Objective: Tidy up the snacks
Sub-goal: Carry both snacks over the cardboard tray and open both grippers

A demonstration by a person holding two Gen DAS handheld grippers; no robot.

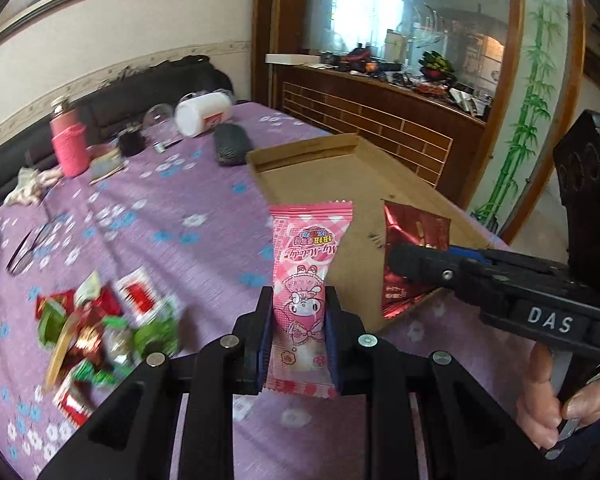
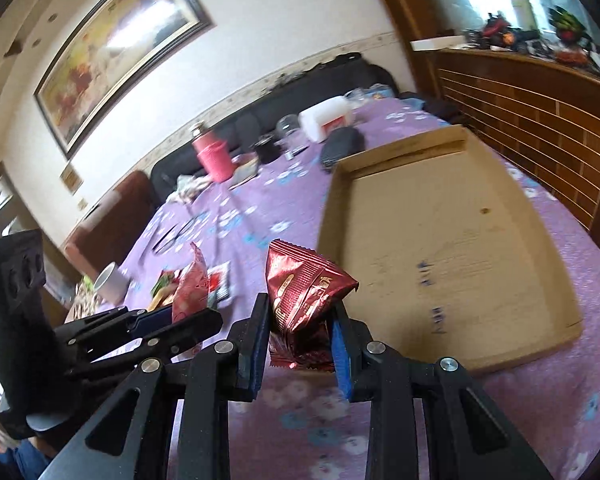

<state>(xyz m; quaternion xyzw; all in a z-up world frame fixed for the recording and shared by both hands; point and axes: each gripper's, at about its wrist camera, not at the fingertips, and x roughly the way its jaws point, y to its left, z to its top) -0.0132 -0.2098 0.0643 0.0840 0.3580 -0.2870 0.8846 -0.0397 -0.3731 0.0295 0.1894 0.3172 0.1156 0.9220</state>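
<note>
1. Two snacks in hand, one per gripper; rest of the pile sits far left on the bench [image 1: 148, 216], purple floral cloth. Loose snack pile [image 1: 100, 328] is a blurry mix of red/green wrappers, well apart from the tray.
2. My left gripper [image 1: 298, 316]: jaws clenched on the pink My Melody packet [image 1: 306, 276]. Packet stands upright, long axis pointing away from me along the fingers, top seam leaning toward the tray's near-left edge.
3. My right gripper [image 2: 300, 320]: jaws clamped on the dark red foil packet [image 2: 304, 292], crumpled, top corner sticking up and left. In the left wrist view it's w/ its tip already over the tray's near edge.
4. Cardboard tray [image 2: 520, 344] lies ahead and right of both grippers, looks empty apart from scuffs, shallow rim, long axis running away from me.
5. My read: right hand is nearer, basically at the rim, so red foil prob. goes in first; pink one needs a fwd-right carry past the rim. Risk: grippers are close, could bump.
</note>
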